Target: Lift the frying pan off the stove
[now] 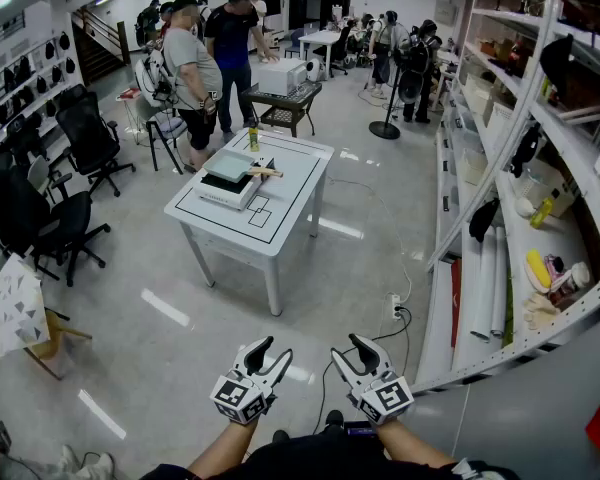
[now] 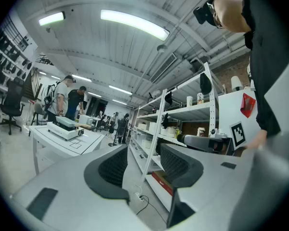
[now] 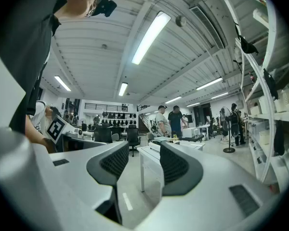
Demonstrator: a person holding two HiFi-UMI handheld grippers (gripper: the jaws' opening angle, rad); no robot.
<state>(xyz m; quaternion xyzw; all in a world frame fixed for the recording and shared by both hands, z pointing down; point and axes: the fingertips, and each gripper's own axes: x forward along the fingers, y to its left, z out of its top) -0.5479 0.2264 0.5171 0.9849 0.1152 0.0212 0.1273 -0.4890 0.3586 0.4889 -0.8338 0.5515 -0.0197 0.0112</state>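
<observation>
Forearms point(image 1: 232, 448) hold left tool point(image 1: 275, 348) and right tool point(image 1: 346, 346) side by side, jaws apart, empty, pointing forward.

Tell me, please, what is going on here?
A person holds the left claw and the right claw out in front, both open and empty. They are well short of the white table. The frying pan sits on the stove there, untouched. Lifting has not begun.
</observation>
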